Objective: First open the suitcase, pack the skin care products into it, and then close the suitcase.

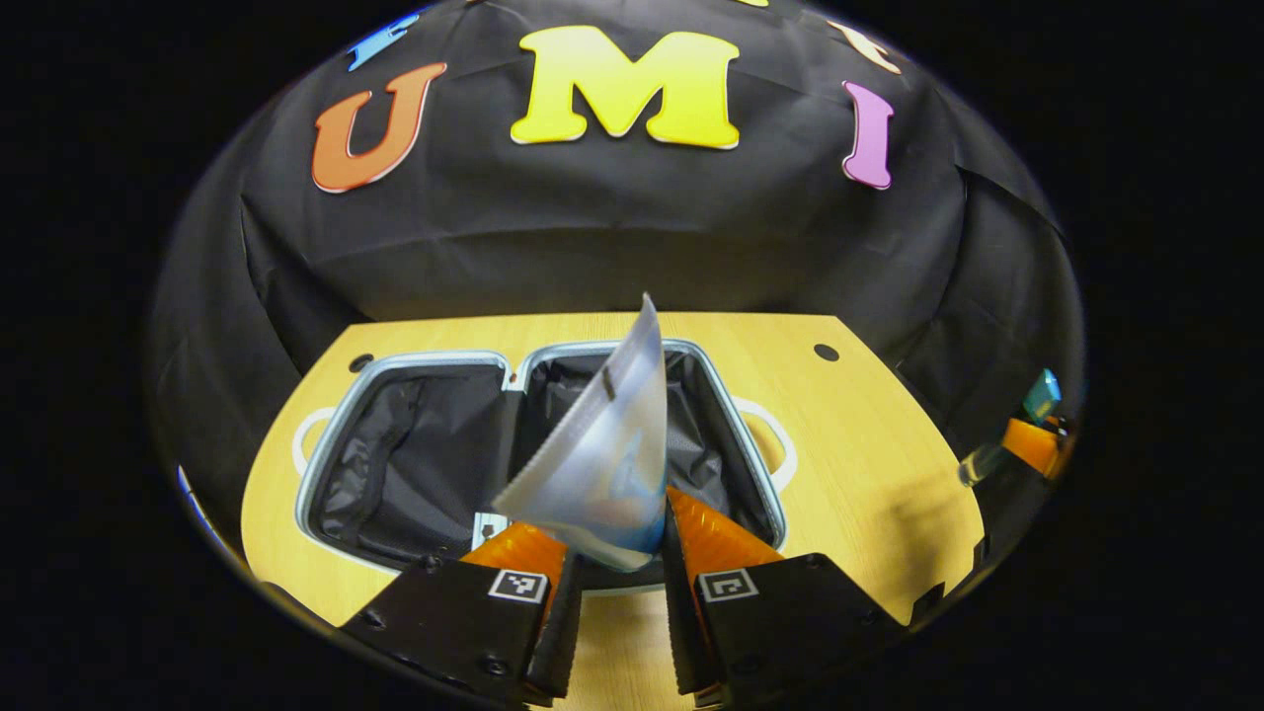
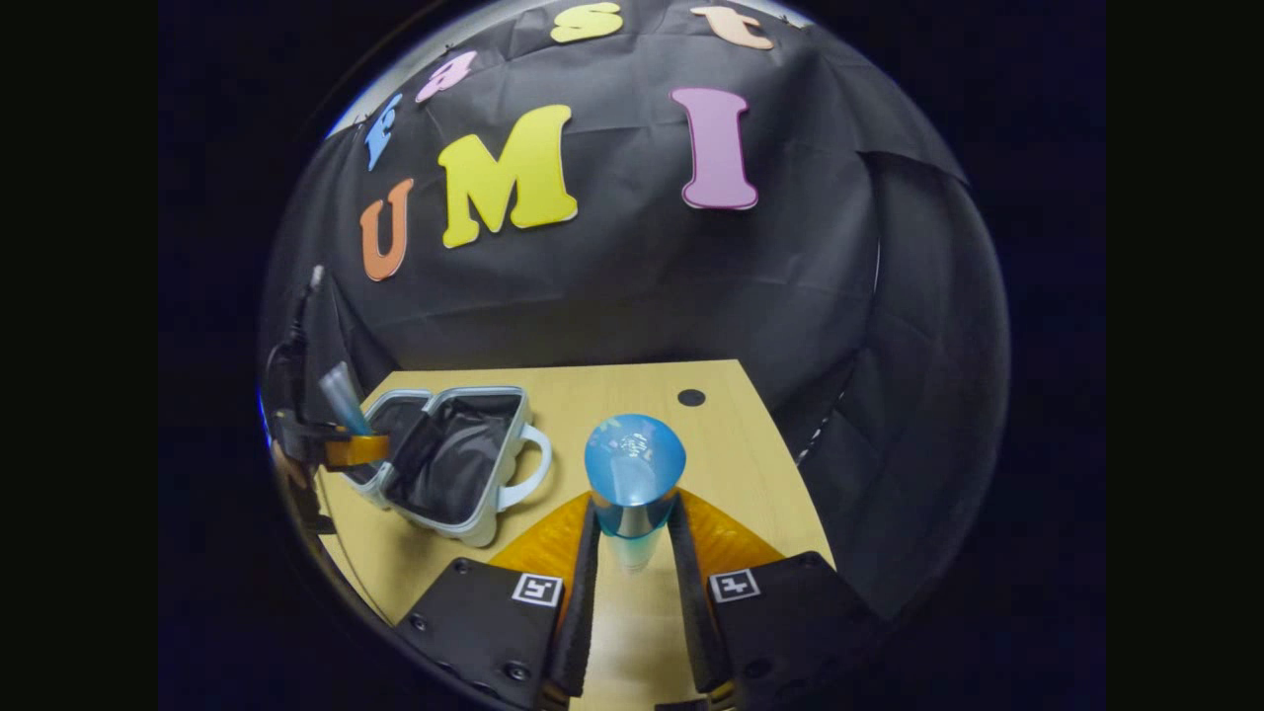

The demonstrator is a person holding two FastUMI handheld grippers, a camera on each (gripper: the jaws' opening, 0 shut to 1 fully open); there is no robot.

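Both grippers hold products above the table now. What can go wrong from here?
1. The flat silvery tube is pinched near its lower end by the left gripper, so it may swing or slip above the open pale-blue suitcase.
2. The blue-capped clear bottle in the right gripper might slide down.

No word or number can be read; the only signs are square black-and-white coded markers, one at 7 o'clock and one at 5 o'clock, on the two finger mounts of the left gripper; the right gripper bears the same pair at 7 and 5 o'clock; faint coloured print on the tube is too blurred to read; any print on the bottle is too small to tell.
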